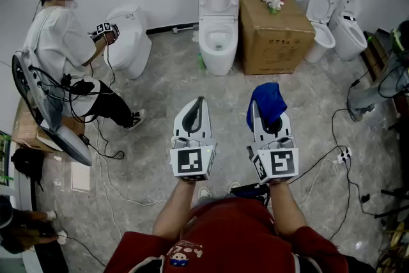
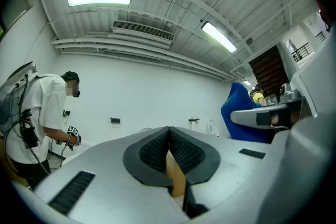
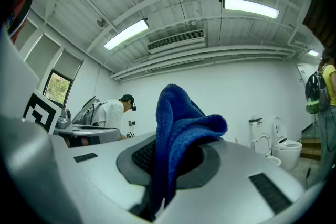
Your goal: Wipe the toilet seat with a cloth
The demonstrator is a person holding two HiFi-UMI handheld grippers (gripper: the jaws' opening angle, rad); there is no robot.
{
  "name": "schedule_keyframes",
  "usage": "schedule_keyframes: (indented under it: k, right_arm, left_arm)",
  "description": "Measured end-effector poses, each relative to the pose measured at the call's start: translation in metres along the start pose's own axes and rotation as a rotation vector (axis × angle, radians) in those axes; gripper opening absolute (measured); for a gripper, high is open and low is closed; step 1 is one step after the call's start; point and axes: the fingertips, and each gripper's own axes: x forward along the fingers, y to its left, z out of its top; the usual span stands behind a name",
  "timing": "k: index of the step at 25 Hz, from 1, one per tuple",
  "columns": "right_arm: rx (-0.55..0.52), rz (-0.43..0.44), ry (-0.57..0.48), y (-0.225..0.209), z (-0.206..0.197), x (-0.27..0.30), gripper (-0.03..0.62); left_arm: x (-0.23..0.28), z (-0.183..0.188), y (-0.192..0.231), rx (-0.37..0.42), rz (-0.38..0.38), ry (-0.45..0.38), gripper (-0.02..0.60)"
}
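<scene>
Close before the person, the left tongs (image 1: 199, 105) are fully closed with nothing in them. Just beside them, the right tongs (image 1: 262, 113) pinch a blue cloth (image 1: 267, 101) that bunches above their tips. Well beyond, across the grey floor (image 1: 160, 83), the white toilet (image 1: 218, 29) stands beside a cardboard box (image 1: 275, 35).

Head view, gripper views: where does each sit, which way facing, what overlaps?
Head view: on the person's head, steeply down at the floor; shows forearms, left gripper, right gripper, toilet ahead.
Left gripper view: on the left gripper, near level along its shut jaws at the wall.
Right gripper view: on the right gripper, same heading; jaws clamp the blue cloth.
Shared: all three show that cloth and the person in white.
</scene>
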Motion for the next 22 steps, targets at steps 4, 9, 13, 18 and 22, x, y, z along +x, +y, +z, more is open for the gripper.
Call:
schedule_keyframes:
  k: [4, 9, 13, 18, 22]
  right_arm:
    - [-0.006, 0.001, 0.001, -0.008, 0.0, -0.003, 0.06]
    - [0.0, -0.002, 0.001, -0.027, -0.003, -0.011, 0.06]
    - [0.015, -0.008, 0.001, -0.047, -0.005, -0.018, 0.06]
    - [0.047, 0.005, -0.008, -0.081, -0.012, -0.029, 0.06]
    - [0.062, 0.027, 0.009, -0.099, -0.023, -0.029, 0.06]
  left_arm:
    - [0.004, -0.004, -0.009, -0.001, -0.001, 0.004, 0.017]
    - [0.011, -0.006, -0.031, 0.003, -0.01, 0.01, 0.017]
    - [0.018, -0.007, -0.049, 0.008, -0.013, 0.015, 0.015]
    - [0.028, -0.016, -0.08, 0.009, -0.009, 0.031, 0.016]
    - [0.033, -0.029, -0.093, 0.014, 0.016, 0.06, 0.015]
